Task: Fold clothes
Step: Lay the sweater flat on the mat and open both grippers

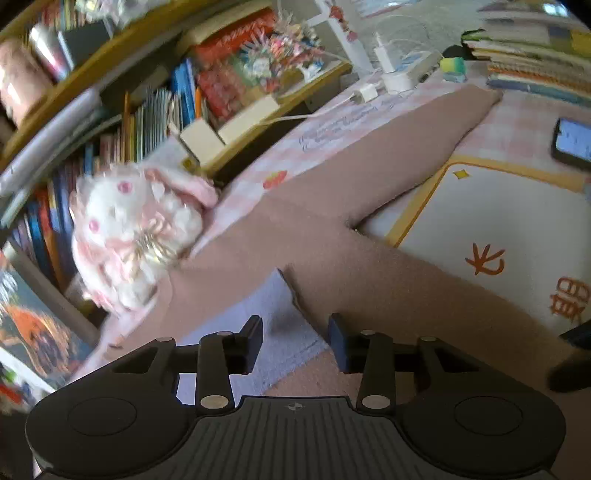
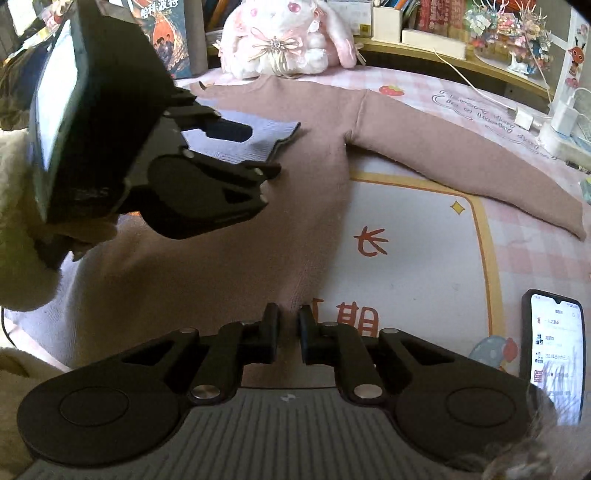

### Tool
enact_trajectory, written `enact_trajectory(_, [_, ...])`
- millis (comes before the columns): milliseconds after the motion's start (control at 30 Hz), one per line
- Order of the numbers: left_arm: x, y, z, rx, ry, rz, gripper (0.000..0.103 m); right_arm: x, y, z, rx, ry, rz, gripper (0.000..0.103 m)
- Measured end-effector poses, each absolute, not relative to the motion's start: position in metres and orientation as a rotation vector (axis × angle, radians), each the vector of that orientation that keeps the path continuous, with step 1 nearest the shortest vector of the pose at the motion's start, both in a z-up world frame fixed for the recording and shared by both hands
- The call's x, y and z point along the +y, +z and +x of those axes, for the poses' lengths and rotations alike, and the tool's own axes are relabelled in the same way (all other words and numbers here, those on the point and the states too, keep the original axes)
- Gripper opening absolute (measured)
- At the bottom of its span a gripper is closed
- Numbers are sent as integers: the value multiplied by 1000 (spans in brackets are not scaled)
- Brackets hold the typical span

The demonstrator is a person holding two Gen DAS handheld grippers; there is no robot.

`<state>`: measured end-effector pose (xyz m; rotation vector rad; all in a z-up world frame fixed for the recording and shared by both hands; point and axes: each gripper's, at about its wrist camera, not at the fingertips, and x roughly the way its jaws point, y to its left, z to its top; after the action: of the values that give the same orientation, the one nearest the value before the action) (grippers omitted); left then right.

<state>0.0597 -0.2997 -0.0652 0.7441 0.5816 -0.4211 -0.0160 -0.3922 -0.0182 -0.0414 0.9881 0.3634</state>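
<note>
- A plush rabbit [image 2: 280, 35] sits at the far edge of my desk mat [image 2: 424, 266], against the books [image 1: 155, 122].
- My phone [image 2: 554, 354] lies screen-up, lit, on the mat's right side.
- A white charger [image 2: 563, 118] and its cable [image 2: 476, 90] rest near the shelf [image 2: 436, 61].
- Notebooks [image 1: 535, 62] are stacked at the far corner.

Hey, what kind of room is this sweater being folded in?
Probably a bedroom or study at home: the sweater lies on a pink checked desk mat, with a plush rabbit and shelves of books right behind it.
</note>
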Motion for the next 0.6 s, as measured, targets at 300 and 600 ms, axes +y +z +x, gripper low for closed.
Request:
enact_trajectory(300, [-180,14,92,540,-159,384,5,-393,-20,-14,996,345,-18,11])
enact_trajectory(600, [54,68,107,545,298,300,5,-387,-18,-15,1006,269,13,11])
